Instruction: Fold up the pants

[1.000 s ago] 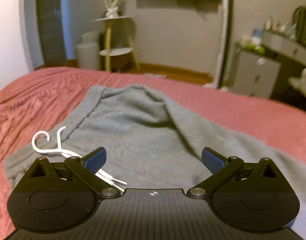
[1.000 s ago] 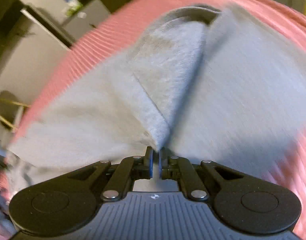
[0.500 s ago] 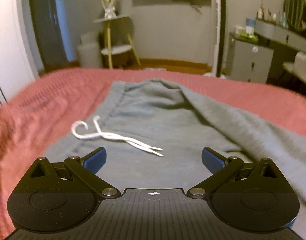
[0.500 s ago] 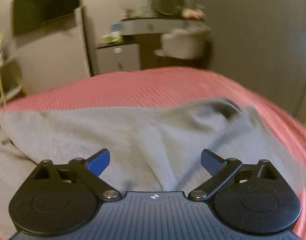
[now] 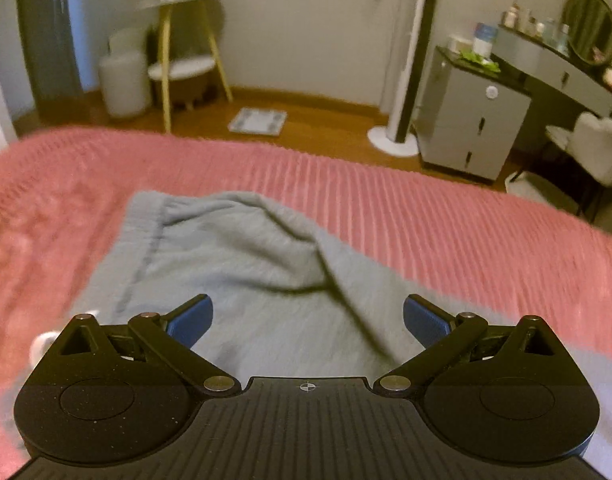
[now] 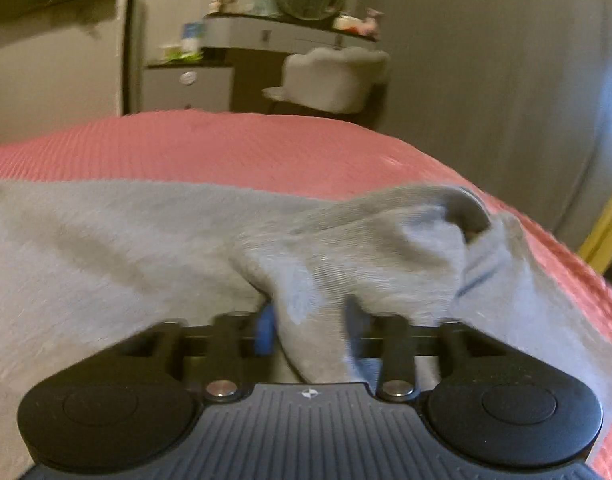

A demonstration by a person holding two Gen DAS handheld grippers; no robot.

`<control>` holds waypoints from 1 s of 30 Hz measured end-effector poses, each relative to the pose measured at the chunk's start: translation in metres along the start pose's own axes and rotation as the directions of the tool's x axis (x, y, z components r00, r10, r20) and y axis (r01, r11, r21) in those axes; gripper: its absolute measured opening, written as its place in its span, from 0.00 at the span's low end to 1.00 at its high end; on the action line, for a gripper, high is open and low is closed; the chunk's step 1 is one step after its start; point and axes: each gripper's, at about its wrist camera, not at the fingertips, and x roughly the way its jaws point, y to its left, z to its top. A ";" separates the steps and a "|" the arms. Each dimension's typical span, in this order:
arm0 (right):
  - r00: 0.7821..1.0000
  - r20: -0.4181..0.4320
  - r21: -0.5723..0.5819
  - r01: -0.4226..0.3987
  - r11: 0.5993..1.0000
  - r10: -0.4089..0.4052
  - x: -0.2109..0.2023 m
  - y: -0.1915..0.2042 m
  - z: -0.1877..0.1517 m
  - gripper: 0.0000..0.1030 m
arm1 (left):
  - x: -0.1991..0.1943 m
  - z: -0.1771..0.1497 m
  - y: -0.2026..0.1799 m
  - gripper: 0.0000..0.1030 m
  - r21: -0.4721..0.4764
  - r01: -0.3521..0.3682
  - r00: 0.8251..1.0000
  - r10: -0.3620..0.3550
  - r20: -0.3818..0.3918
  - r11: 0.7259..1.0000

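Observation:
Grey sweatpants (image 5: pixel 242 264) lie on a pink ribbed bedspread (image 5: pixel 445 224). In the left wrist view the waistband end is ahead, with a fold ridge running down the middle. My left gripper (image 5: pixel 307 320) is open and empty, hovering above the fabric. A bit of white drawstring (image 5: pixel 40 346) shows by its left finger. In the right wrist view my right gripper (image 6: pixel 309 330) has its jaws partly closed around a bunched fold of the pants (image 6: pixel 345 256) near a leg cuff (image 6: pixel 465 216). The view is blurred.
Past the bed's far edge are a wooden floor, a bathroom scale (image 5: pixel 258 120), a tower fan (image 5: pixel 401 80), a grey cabinet (image 5: pixel 473 120), a side table (image 5: pixel 178 40) and a white chair (image 6: pixel 333 76). A grey wall stands to the right in the right wrist view.
My right gripper went from open above the pants to closing on a fold of fabric near the cuff. My left gripper rose and moved forward; the drawstring slid out to the lower left.

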 end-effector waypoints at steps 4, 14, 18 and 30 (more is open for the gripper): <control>1.000 -0.001 0.012 -0.022 1.000 0.022 0.016 -0.008 -0.003 0.25 | 0.052 0.021 -0.005 1.00 -0.060 0.024 0.994 -0.031 -0.109 0.998; 0.999 0.008 0.009 -0.032 0.999 0.032 0.011 -0.012 -0.003 0.26 | 0.092 0.015 -0.024 0.81 -0.058 0.054 0.978 -0.065 -0.197 0.997; 0.996 -0.002 0.082 -0.091 0.992 0.092 0.011 -0.027 0.003 0.09 | 0.086 0.015 -0.022 0.17 -0.087 0.096 0.958 -0.116 -0.261 0.992; 0.971 0.184 0.610 -0.234 0.757 0.152 -0.064 -0.212 0.024 0.04 | -0.143 -0.093 0.045 0.08 -0.045 0.231 0.972 -0.228 0.064 0.972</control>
